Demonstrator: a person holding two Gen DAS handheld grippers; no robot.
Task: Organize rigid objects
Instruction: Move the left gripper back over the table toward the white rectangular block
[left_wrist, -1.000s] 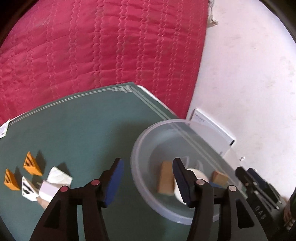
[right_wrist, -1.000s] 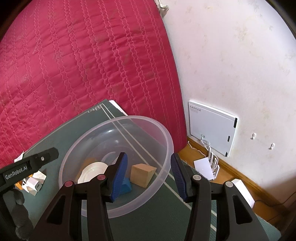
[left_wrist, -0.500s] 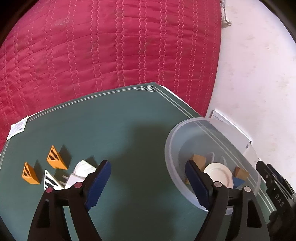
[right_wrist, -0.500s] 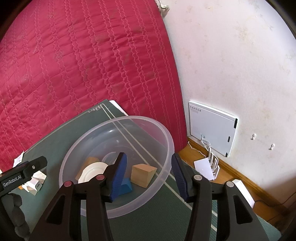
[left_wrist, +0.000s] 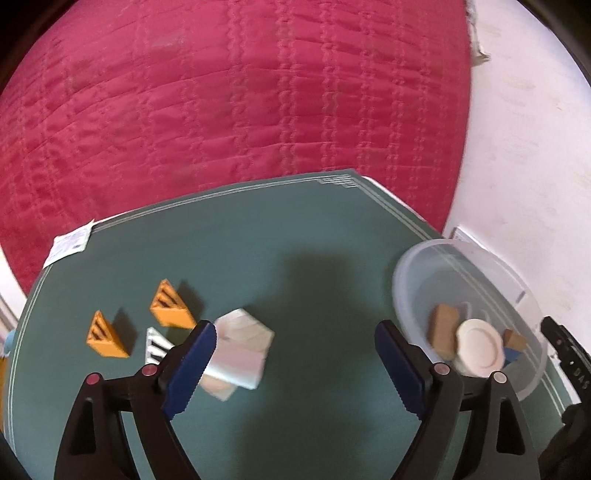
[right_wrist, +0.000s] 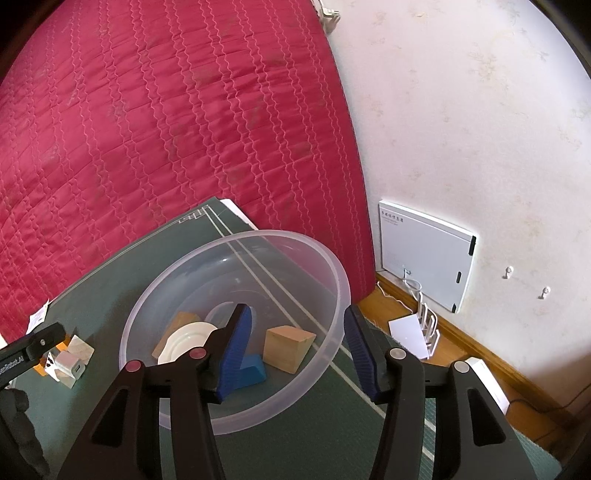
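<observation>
— Red quilted bedding (left_wrist: 236, 110) fills the background behind a green table (left_wrist: 295, 236); a pale wall (right_wrist: 480, 129) runs along the right. Where do the pieces sit?

— Some are already in the clear bowl (right_wrist: 332, 273) at the table's right end: a white saucer (right_wrist: 186, 339), a tan block (right_wrist: 290, 349), a blue piece (right_wrist: 253, 371) and a second tan block (right_wrist: 181, 323) partly under the saucer; the loose ones lie at the left end: two orange wedges (left_wrist: 170, 304) (left_wrist: 105, 336), a striped white wedge (left_wrist: 157, 345), and a pale cube (left_wrist: 242, 350) with another pale piece under it.

— And the grippers?

— The left gripper (left_wrist: 295, 363) has its jaws spread wide, holding nothing, above the table with the pale cube just beside its left jaw; the right gripper (right_wrist: 297, 349) also has its jaws spread and empty, straddling the near right rim of the bowl, one jaw inside and one outside.

— What could go wrong?

— My guess is the left one goes for the pale cluster next; the cube, the piece beneath it and the striped wedge crowd together, so a closing jaw may push a neighbour aside or catch two at once; the cube also looks tilted on what lies under it, so a pinch on a slanted face could squirt it out.

— The bowl?

— It looks light; if the right jaws bump the rim it may slide or tip; a block dropped from height could strike the saucer.
</observation>
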